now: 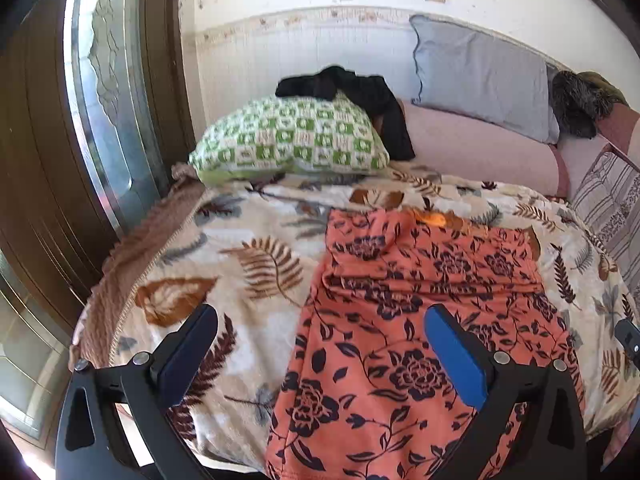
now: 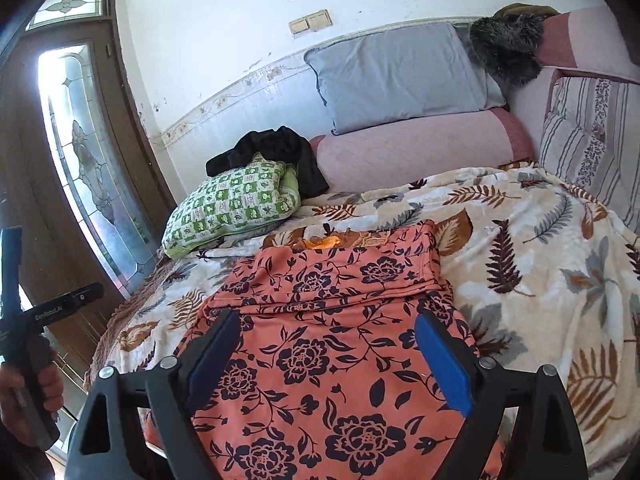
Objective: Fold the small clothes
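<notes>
Garment (image 1: pixel 420 320), one orange piece with dark flowers, lies partly folded on the leaf-print blanket (image 1: pixel 224 248), filling the lower centre of both views. Two grippers hover above it, left gripper (image 1: pixel 320 316) and right gripper (image 2: pixel 326 324), both spread wide, holding nothing. Beyond lie one green checked pillow (image 1: pixel 296 140), one black cloth (image 1: pixel 360 96) and one grey pillow (image 1: pixel 480 76).

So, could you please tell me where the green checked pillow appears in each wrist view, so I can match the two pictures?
Left wrist view: the green checked pillow lies upper centre-left, beyond the orange floral garment.
Right wrist view: the green checked pillow lies left of centre, beyond the garment's far left corner.
Shared landmark: the black garment draped over the pillow's top in both views.
</notes>
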### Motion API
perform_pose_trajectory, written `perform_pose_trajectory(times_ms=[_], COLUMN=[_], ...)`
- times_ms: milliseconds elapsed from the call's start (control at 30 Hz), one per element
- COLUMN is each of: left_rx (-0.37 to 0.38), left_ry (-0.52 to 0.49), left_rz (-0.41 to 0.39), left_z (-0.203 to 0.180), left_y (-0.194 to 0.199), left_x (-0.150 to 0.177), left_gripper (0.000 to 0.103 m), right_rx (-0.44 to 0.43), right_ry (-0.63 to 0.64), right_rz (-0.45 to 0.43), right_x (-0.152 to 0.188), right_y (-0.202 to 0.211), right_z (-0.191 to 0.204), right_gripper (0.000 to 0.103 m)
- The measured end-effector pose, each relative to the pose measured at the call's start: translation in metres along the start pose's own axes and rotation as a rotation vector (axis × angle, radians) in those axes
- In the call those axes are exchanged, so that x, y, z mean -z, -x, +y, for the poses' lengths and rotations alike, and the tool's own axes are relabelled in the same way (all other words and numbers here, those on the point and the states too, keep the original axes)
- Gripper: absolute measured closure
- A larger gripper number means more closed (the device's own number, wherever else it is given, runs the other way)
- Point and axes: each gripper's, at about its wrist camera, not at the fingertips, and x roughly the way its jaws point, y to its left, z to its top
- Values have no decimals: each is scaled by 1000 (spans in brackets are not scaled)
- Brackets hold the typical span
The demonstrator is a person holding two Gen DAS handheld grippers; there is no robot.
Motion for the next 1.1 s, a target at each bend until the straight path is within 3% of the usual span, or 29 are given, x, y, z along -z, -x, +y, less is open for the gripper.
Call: perform_pose_trajectory(times_ms=[67,167,267,400,800,1100], left_rx=[2,-77,-161,-210,-220,-199], left_ry=[15,52,102,121,-27,-38], left_rz=[72,168,240,298,33,-30], left_z=[14,42,69,83,29,20], left_y=[-20,-48,-69,-82,-26,-1], left_x=[18,50,77,100,57,40], left_gripper=[0,0,0,0,0,0], right_rx=[14,37,54,56,19,12], right_ry=[-22,-63,-112,-161,-103,-96], right_rz=[46,95,150,201,116,115], right_x=[7,23,41,51,45,46], right_y=[-5,-11,-22,-36,-30,-34], right_z=[-12,-32,-51,-64,-38,-32], right_gripper=[12,12,12,12,12,12])
